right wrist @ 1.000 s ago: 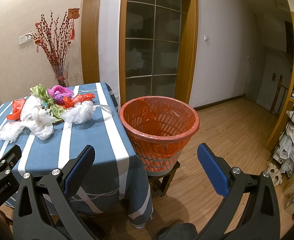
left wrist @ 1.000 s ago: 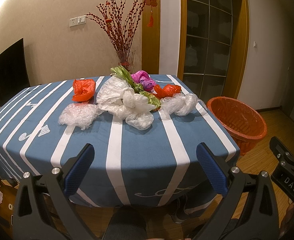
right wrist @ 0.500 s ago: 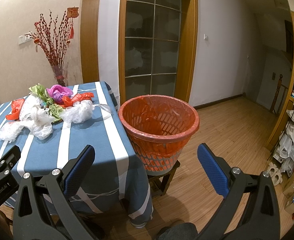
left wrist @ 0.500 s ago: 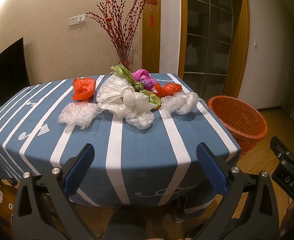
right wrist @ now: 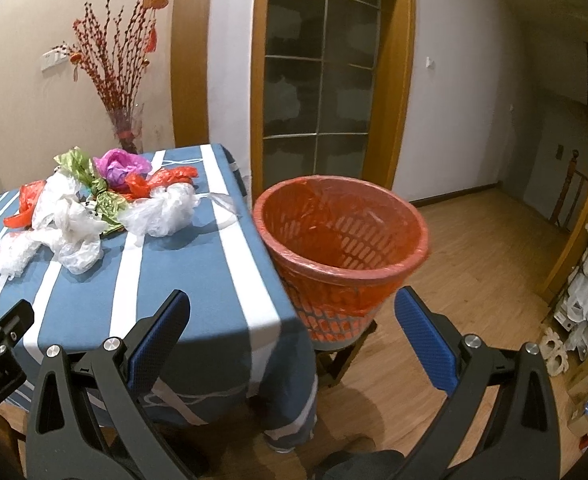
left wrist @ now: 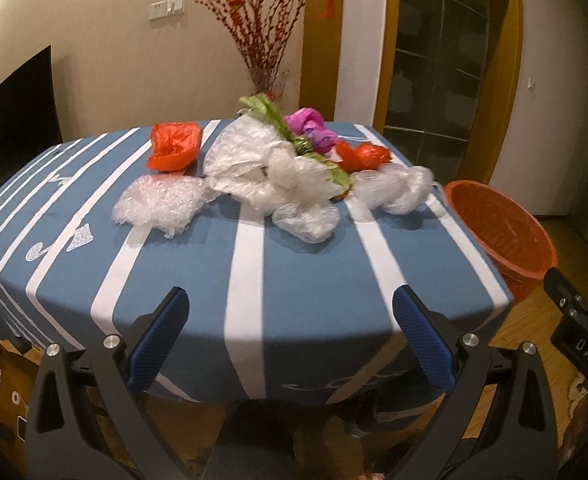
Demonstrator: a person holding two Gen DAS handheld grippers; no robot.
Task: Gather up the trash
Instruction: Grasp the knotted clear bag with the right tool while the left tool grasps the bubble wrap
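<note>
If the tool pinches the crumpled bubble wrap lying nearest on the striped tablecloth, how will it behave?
The crumpled clear bubble wrap probably weighs little and squashes easily, being loose air-filled film. It may slide before the jaws close, since it lies free on the smooth blue striped tablecloth.

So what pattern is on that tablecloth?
Blue with white stripes; the tablecloth shows best in the left wrist view.

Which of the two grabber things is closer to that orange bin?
The right gripper: it hangs open just in front of the orange bin. The left gripper, also open, faces the table, with the bin off to its right.
</note>
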